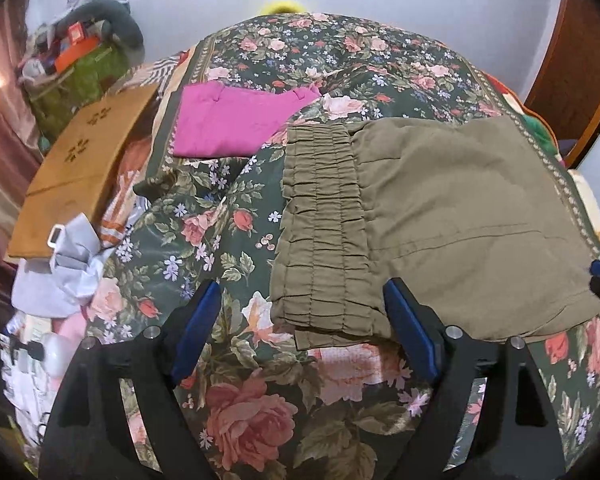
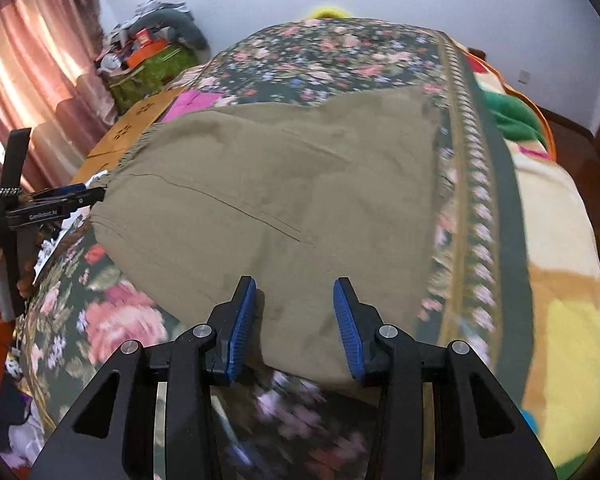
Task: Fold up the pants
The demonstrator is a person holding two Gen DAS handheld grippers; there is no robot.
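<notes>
The olive pants [image 1: 440, 216] lie folded flat on the floral bedspread [image 1: 236, 400], gathered waistband [image 1: 324, 232] at left. Both your left tongs [image 1: 300, 328] and right tongs [image 2: 295, 320] stand apart, empty. The cloth looks light, limp and liable to sag; take it at the near edge, doubled layers together.

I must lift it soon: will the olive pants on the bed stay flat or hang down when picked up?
The olive pants are thin creased cloth, so they will probably droop. The gathered waistband looks thicker and may sag first.
</notes>
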